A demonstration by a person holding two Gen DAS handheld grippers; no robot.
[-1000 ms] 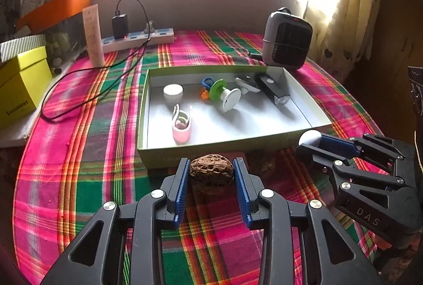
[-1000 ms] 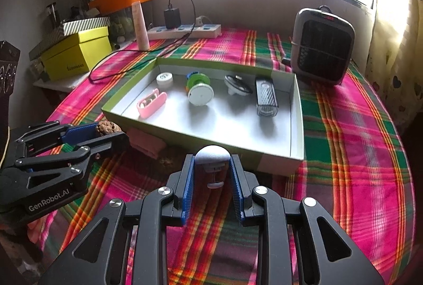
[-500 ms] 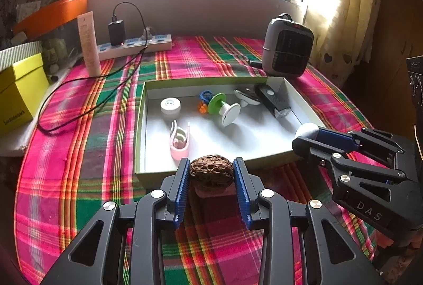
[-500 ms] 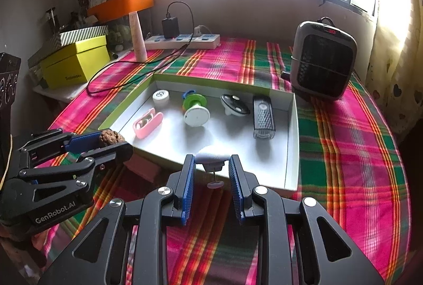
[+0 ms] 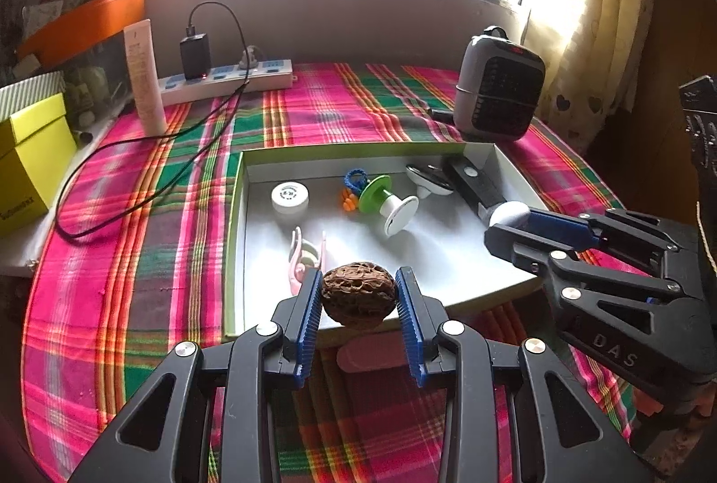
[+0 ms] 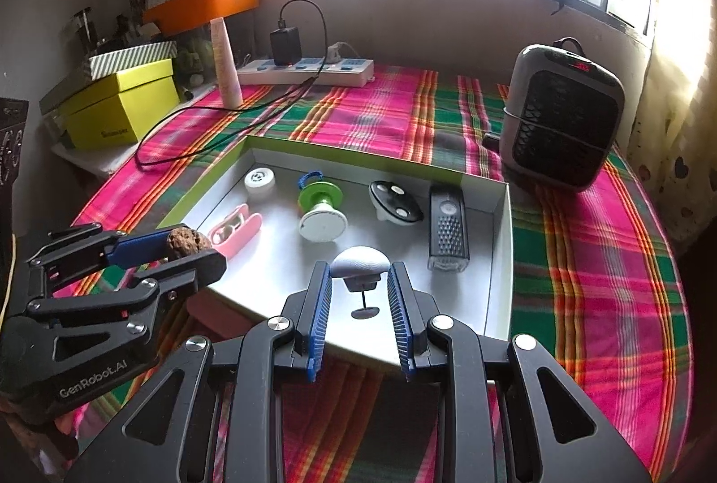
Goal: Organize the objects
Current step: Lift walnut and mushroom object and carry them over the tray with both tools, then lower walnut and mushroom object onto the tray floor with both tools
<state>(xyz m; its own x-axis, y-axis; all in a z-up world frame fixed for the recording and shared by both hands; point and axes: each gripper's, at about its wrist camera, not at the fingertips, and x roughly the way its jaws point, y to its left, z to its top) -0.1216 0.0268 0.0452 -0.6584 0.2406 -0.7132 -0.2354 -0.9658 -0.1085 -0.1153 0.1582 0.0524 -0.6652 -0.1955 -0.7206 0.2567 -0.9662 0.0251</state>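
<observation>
Your left gripper [image 5: 358, 295] pinches one wrinkled brown walnut [image 5: 358, 294] above the near edge of the green-rimmed tray [image 5: 235, 241]. Your right gripper [image 6: 358, 281] clamps one white domed piece [image 6: 359, 260] with a thin pin, over the tray's near side. Six small items lie inside, among them one pink clip [image 6: 235, 230] and one black grater [image 6: 447, 230].

Grey heater [image 5: 497, 88] on plaid tablecloth [image 5: 134, 259]; power strip [image 5: 224, 79] (charger plugged in), yellow box [image 6: 121, 106]
</observation>
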